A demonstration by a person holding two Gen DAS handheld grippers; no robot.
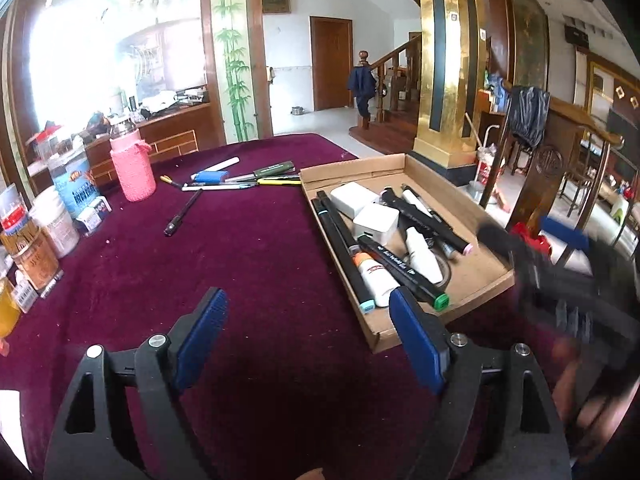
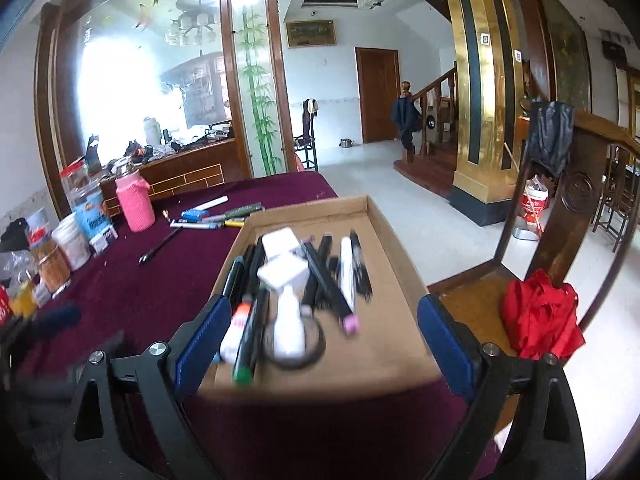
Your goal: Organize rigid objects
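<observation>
- We find the loose pens (image 1: 240, 178) still out on the cloth (image 1: 248, 264), clustered at the far side near the pink jar (image 1: 133, 170); 1 black pen (image 1: 183, 213) lies apart, nearer us.
- We judge these light, stiff and smooth-barrelled, likely to roll or pivot; hold at mid-barrel, pads square across the shaft.
- The cloth should give a little, which would let a pad get under a barrel.
- The tray (image 2: 394, 264) sits at the table's right edge, already holding markers (image 2: 326, 280), 2 white blocks (image 2: 284, 268) and a small bottle (image 2: 289, 326).
- We judge the cardboard walls low and flimsy; set items in gently.
- Left gripper (image 1: 308, 326): spread wide, nothing between the pads, above bare cloth.
- Right gripper (image 2: 324, 330): spread wide, empty, facing the tray's near end.
</observation>
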